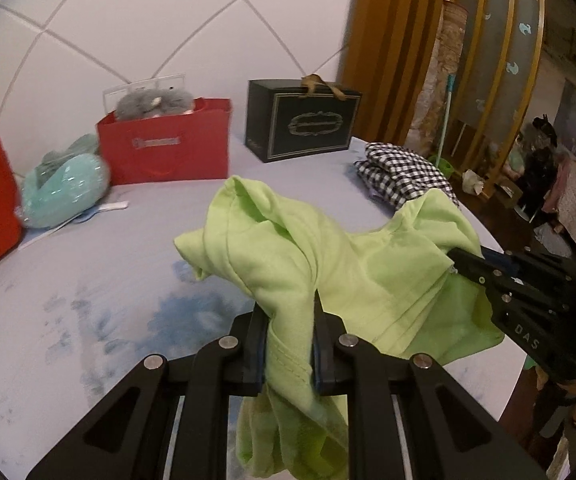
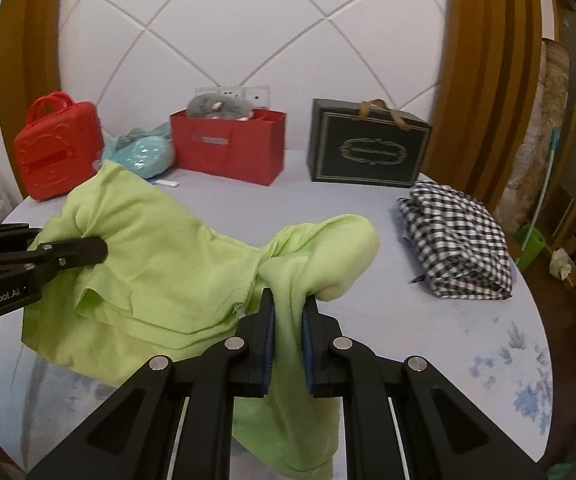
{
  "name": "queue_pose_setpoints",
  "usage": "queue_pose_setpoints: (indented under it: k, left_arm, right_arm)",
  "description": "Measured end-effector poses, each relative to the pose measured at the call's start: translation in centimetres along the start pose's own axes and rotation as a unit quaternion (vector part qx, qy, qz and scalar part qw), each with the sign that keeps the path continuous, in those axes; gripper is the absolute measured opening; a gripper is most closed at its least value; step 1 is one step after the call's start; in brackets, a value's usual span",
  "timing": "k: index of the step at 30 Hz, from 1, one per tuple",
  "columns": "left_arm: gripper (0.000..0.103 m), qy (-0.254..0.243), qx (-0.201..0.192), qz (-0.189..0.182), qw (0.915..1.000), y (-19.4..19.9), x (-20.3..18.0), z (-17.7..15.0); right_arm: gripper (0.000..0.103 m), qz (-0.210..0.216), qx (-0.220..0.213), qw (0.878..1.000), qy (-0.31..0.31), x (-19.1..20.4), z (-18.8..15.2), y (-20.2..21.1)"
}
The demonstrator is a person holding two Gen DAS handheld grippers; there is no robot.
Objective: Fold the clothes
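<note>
So the setup is a bed (image 2: 388,320) with a pale lavender sheet that has blue leafy prints, and a white quilted headboard (image 2: 248,20) behind it.

The main thing is a lime green garment (image 2: 168,264), bunched up and held off the sheet between the 2 grippers, with its lower part drooping down toward the bed. The left hand-held gripper (image 1: 288,300) is clamped on a gathered fold of it, fabric squeezed between the blue pads and hanging below. The right hand-held gripper (image 2: 288,300) is closed on another bunched section the same way, with a rounded lump of cloth poking out past its tips.

To the right of the green garment sits a folded black-and-white checked garment (image 2: 460,240) on the sheet, well apart from it. Along the headboard there's a black gift box (image 2: 368,148) with a ribbon handle, a red paper bag (image 2: 228,148) with a grey plush toy (image 2: 218,106) sticking out, a teal plush toy (image 2: 148,156) just beside the bag, and a red plastic case (image 2: 58,148) at the far left.
</note>
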State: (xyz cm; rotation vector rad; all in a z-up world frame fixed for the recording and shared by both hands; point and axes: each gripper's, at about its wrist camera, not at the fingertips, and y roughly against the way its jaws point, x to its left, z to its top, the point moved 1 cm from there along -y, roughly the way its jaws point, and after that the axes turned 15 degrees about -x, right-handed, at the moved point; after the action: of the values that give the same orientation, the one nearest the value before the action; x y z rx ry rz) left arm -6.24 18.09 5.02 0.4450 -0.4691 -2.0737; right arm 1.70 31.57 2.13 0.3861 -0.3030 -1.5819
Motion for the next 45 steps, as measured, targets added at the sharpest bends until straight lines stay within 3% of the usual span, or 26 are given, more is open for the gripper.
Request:
queue_pose_setpoints:
  k: [8, 15, 21, 26, 29, 30, 31, 33, 35, 37, 41, 43, 45]
  left_arm:
    - [0.015, 0.028, -0.010, 0.018, 0.9994, -7.5, -8.4, 3.8]
    - [0.015, 0.040, -0.032, 0.013, 0.9986, -14.8, -16.3, 9.3]
    - [0.015, 0.051, -0.029, 0.006, 0.9983, -22.0, -19.5, 13.3]
    - [0.017, 0.058, -0.006, 0.013, 0.9982, -27.8, -20.5, 14.2]
    - [0.030, 0.044, 0.020, 0.040, 0.9980, -31.9, -20.5, 13.3]
    - [0.041, 0.035, 0.027, 0.052, 0.9977, -33.1, -20.5, 12.9]
    - [0.049, 0.026, 0.032, 0.064, 0.9971, -33.9, -20.5, 12.6]
    - [0.052, 0.017, 0.041, 0.077, 0.9960, -35.4, -20.2, 11.9]
    - [0.058, 0.014, 0.050, 0.082, 0.9953, -36.2, -19.9, 11.5]
    - [0.065, 0.013, 0.059, 0.082, 0.9948, -36.6, -19.8, 11.1]
    - [0.070, 0.017, 0.070, 0.064, 0.9953, -36.2, -20.5, 10.3]
    - [0.072, 0.017, 0.073, 0.051, 0.9959, -35.4, -21.3, 10.1]
    - [0.074, 0.014, 0.071, 0.041, 0.9965, -34.4, -22.1, 10.2]
  right_arm:
    - [0.011, 0.025, -0.012, 1.000, 0.010, -11.2, 2.1, -2.9]
    - [0.011, 0.026, -0.026, 0.998, 0.043, -22.7, 6.0, -6.2]
    - [0.011, 0.014, -0.027, 0.998, 0.055, -30.1, 8.5, -10.3]
    - [0.011, 0.008, -0.015, 0.999, 0.052, -35.0, 9.0, -14.2]
    - [0.013, 0.006, 0.004, 1.000, 0.030, -37.0, 7.8, -16.4]
    - [0.014, 0.003, 0.011, 1.000, 0.023, -37.5, 7.2, -17.1]
    - [0.019, 0.000, 0.018, 1.000, 0.016, -38.1, 6.7, -17.8]
    - [0.029, -0.006, 0.030, 1.000, -0.001, -39.2, 5.5, -19.2]
    - [0.056, -0.005, 0.032, 0.999, -0.016, -39.9, 4.7, -19.8]
    - [0.063, -0.001, 0.038, 0.999, -0.027, -40.5, 4.1, -20.5]
    - [0.083, 0.004, 0.046, 0.998, -0.045, -40.5, 3.4, -20.5]
    - [0.086, 0.005, 0.045, 0.997, -0.055, -40.4, 3.3, -20.1]
    - [0.098, 0.009, 0.047, 0.997, -0.066, -40.4, 3.1, -19.4]
